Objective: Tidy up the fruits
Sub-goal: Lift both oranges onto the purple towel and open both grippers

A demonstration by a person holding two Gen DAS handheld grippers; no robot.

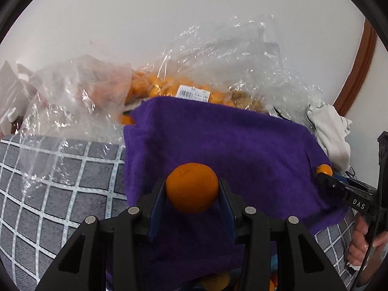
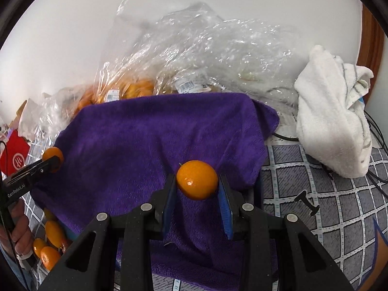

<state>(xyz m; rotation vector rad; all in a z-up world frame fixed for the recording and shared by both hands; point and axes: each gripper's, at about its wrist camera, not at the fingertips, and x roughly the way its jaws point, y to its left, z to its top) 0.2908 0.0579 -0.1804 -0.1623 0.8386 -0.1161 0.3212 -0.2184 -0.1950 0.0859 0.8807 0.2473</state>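
While each gripper pinches an orange, only the right view shows loose oranges beside the purple towel

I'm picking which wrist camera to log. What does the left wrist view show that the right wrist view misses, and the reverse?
Left wrist only: little, mainly more checkered cloth on its left. Right wrist only: loose oranges by the towel's near left edge and a red package. Both: the purple towel, bagged oranges, the white cloth, and each gripper, left and right, shut on an orange.
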